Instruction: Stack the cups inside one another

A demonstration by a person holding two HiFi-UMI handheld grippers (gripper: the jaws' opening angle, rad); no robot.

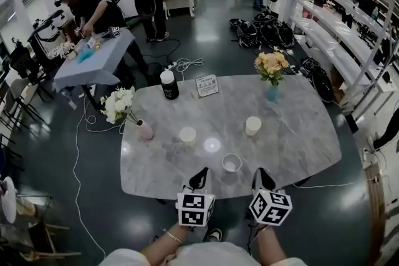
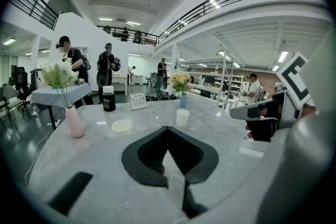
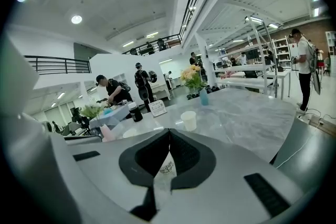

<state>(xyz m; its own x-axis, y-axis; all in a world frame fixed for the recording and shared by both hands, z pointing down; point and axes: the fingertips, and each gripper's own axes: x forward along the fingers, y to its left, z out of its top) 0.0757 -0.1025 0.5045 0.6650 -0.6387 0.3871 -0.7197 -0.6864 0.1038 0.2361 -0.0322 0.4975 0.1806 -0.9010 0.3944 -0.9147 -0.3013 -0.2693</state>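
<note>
Both of my tools hung just off the near edge of the bench (image 1: pixel 299 134), and neither held anything. The left tool (image 1: pixel 199 176) had its jaws pressed together, tips meeting, with only the stone top showing past them. The right tool (image 1: pixel 262 176) was pressed together too. A pale patch (image 3: pixel 167 166) with small print showed in the slot below its tips, and I could not tell what it was.

The three cups stood apart on the bench, none nested yet. The clear cup (image 1: pixel 231 162) was nearest, just ahead of my tools and between them. The cream cup (image 1: pixel 187 135) stood further in on the left, and the white cup (image 1: pixel 253 126) further in on the right.

I judged them to be thin disposable cups: very light, soft in the wall and easy to dent. They also looked likely to skate on that polished stone if I nudged one before closing on it. The stiffest part looked to be the rolled rim, so I meant to spread a tool and take the wall just under it, one jaw inside and one outside. I would squeeze only enough to lift. A pinch across the whole body would probably push a cup oval, and then it would not drop cleanly into the next.
</note>
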